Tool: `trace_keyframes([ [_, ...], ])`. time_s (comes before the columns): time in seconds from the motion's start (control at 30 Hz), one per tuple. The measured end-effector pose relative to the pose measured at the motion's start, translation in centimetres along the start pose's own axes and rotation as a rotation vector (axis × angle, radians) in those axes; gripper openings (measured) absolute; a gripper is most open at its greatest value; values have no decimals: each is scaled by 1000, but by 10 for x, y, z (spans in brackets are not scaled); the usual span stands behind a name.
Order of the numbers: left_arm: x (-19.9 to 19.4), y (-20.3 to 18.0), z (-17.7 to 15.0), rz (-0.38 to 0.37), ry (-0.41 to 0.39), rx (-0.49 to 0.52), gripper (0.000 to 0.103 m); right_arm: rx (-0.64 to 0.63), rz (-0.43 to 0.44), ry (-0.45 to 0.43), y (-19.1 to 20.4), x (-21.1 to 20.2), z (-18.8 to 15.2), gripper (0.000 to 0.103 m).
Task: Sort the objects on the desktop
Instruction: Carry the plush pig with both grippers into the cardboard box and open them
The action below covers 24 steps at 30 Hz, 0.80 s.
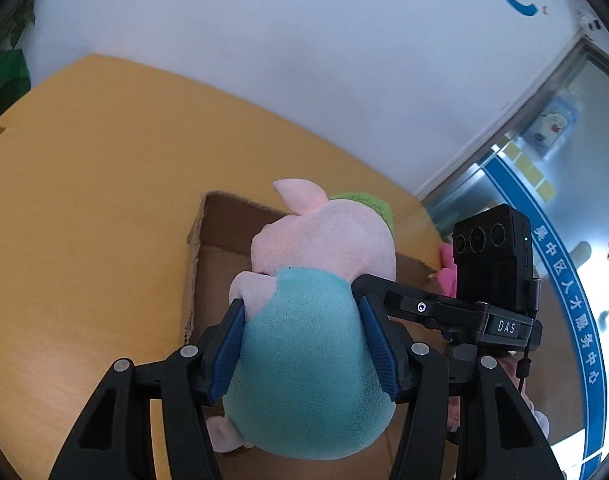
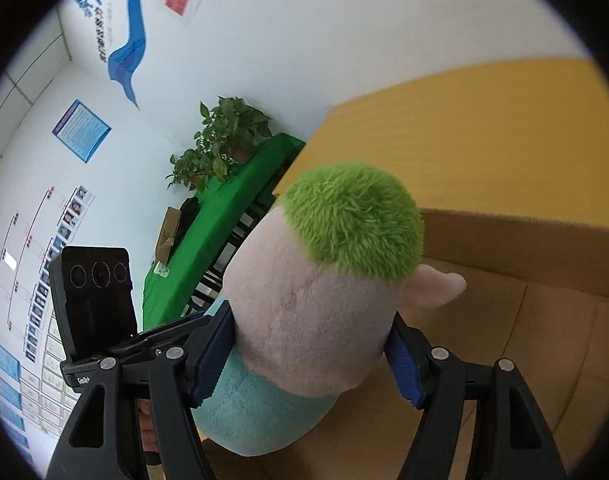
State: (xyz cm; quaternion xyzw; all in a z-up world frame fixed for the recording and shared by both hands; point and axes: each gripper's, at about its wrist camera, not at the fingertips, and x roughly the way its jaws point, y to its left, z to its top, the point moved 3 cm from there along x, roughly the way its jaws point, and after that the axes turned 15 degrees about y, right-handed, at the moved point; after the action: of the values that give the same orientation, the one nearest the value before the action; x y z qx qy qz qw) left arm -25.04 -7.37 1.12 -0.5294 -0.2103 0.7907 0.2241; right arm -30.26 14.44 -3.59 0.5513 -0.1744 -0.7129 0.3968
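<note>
A plush pig toy (image 1: pixel 304 340) with a pink head, green hair and a teal body hangs over an open cardboard box (image 1: pixel 220 240) on the yellow table (image 1: pixel 84 208). My left gripper (image 1: pixel 300 344) is shut on its teal body. In the right wrist view my right gripper (image 2: pixel 308 356) is shut on the toy's pink head (image 2: pixel 304 312), below the green hair (image 2: pixel 356 220). The right gripper's body and camera (image 1: pixel 492 264) show at the right of the left wrist view. The box floor (image 2: pixel 544 340) lies under the toy.
A pink plush item (image 1: pixel 448 268) peeks beside the box's right side. A green bench (image 2: pixel 224 216) with a potted plant (image 2: pixel 220 140) stands beyond the table's edge. White walls with posters surround the table; a glass door (image 1: pixel 564 200) is at the right.
</note>
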Motion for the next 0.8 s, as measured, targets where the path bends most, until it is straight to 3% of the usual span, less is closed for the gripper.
trace_keyframes([
  [0.1, 18, 19, -9, 41, 22, -26, 55, 27, 72, 15, -31, 19, -1, 70],
  [0.3, 24, 27, -19, 117, 40, -48, 57, 15, 159, 32, -51, 41, 1, 70],
  [0.4, 21, 26, -26, 106, 34, -34, 59, 60, 190, 38, -65, 46, 5, 73],
  [0.6, 18, 7, -52, 107, 71, 17, 62, 63, 93, 10, -59, 38, 12, 77],
  [0.67, 17, -1, -60, 140, 65, 58, 62, 56, -1, 3, -52, 33, 10, 82],
  [0.8, 14, -9, -59, 152, 88, 57, 62, 84, -119, 27, -41, 21, 8, 82],
])
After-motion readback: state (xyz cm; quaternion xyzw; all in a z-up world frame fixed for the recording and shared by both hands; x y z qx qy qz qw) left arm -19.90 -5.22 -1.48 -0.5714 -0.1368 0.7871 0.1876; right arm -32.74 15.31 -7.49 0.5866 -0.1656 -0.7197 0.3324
